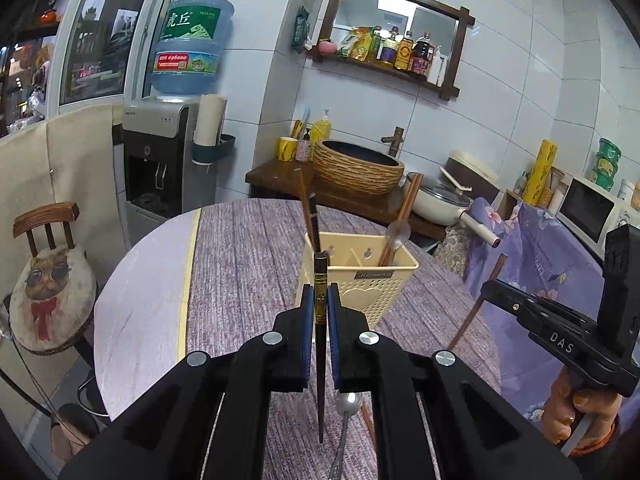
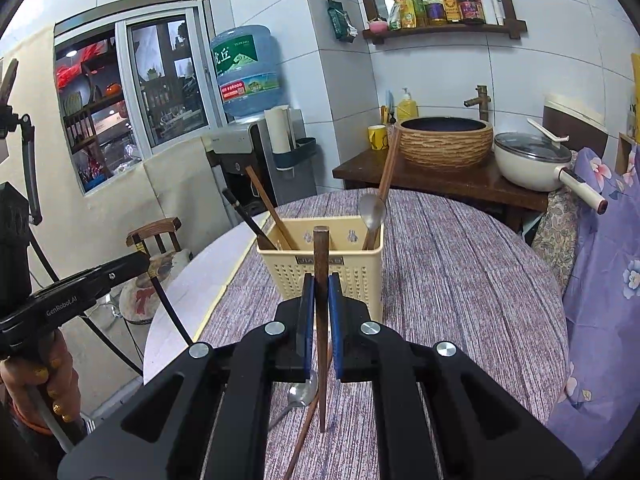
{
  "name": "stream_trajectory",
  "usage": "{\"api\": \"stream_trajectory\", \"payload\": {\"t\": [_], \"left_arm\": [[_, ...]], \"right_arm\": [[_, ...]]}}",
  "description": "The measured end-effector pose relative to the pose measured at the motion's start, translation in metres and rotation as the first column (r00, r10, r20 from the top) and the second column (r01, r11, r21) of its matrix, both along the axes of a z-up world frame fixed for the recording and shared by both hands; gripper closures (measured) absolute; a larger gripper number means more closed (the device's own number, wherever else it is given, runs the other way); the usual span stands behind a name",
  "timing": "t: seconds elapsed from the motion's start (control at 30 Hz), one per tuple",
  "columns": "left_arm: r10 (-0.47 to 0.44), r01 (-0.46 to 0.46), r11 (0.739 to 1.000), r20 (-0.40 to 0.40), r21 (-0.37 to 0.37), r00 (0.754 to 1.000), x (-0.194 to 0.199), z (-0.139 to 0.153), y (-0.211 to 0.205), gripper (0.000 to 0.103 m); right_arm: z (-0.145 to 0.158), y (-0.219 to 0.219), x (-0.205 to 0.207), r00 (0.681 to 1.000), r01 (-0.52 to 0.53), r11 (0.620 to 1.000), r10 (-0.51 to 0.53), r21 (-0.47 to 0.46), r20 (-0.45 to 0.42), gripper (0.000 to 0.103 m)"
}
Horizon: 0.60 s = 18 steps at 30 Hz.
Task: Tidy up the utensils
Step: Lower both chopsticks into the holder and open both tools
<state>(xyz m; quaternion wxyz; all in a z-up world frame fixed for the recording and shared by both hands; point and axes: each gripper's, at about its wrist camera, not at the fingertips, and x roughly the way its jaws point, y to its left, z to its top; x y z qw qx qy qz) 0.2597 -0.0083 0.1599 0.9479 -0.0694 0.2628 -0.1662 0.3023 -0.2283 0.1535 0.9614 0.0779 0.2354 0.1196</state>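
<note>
Bright, even light; fisheye-warped, dark corners.

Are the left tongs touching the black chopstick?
Touching. In the left wrist view, the blue pads of the left tongs press both sides of the black chopstick, with no gap showing.

The cream utensil holder (image 2: 320,264) is standing just ahead of both grippers on the round table (image 2: 460,264), with chopsticks leaning out of its left compartment (image 2: 272,216) and a spoon (image 2: 372,210) and chopstick rising from its right one, partly blocking those openings from above. The middle of the holder is showing open room. On the cloth nearer the grippers, a loose spoon (image 2: 302,394) and a chopstick (image 2: 308,420) are lying in the way, while the table's right side is lying bare.
</note>
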Motion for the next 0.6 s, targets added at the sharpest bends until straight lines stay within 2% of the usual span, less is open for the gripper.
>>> {"api": "stream_trajectory", "payload": {"t": [0.13,0.33,0.5,0.6], "left_arm": [[-0.016,0.016,1.000,0.003,-0.012,1.000,0.012,0.018,-0.004,0.095],[-0.045,0.046,0.999,0.062,-0.014,0.997,0.030,0.077,-0.020,0.095],[-0.002,0.004,1.000,0.125,-0.011,0.992,0.049,0.119,-0.033,0.095],[0.059,-0.057,0.998,0.163,-0.012,0.985,0.065,0.135,-0.039,0.095]], "right_arm": [[0.022,0.002,0.009,1.000,-0.003,1.000,0.004,-0.017,0.025,0.095],[0.080,0.001,0.033,0.997,0.007,0.999,-0.004,-0.035,0.074,0.095],[0.134,-0.007,0.058,0.991,0.045,0.999,-0.045,0.002,0.124,0.095],[0.157,-0.012,0.070,0.984,0.081,0.996,-0.084,0.021,0.156,0.095]]}}
